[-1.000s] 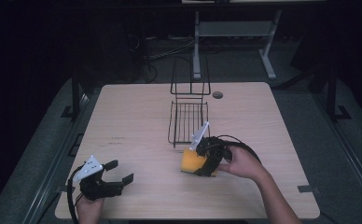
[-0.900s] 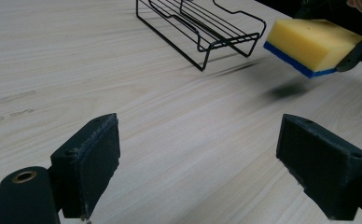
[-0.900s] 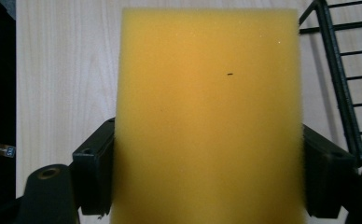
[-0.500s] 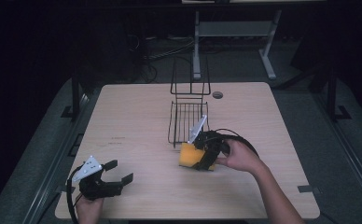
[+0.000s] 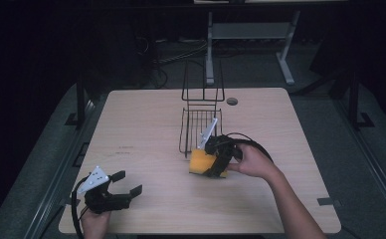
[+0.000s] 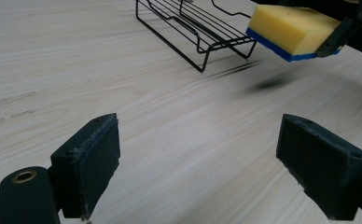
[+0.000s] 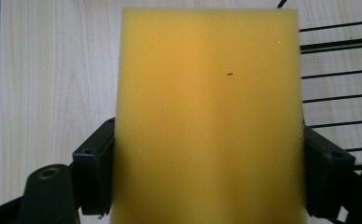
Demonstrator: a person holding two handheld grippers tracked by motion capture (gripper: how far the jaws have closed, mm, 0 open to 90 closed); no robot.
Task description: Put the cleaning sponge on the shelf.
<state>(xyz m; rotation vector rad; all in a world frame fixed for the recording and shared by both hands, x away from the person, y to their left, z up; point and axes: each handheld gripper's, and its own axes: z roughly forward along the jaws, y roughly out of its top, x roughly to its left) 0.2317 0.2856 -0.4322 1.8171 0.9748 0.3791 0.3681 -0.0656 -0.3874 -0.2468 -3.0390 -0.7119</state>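
Pale wood-grain table [image 5: 146, 124], porous yellow sponge [image 7: 207, 116] in right tool [image 5: 216, 160], black wire rack [image 5: 200, 124]

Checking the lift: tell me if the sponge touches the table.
Apart. In the left gripper view the sponge hangs in the right claw above its shadow on the table.

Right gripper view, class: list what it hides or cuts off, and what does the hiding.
- Sponge: its near end runs off the bottom edge; its blue underside, seen in the left gripper view, faces away here.
- Rack: cut by the right edge and covered by the sponge.
- Table: its middle lies behind the sponge.
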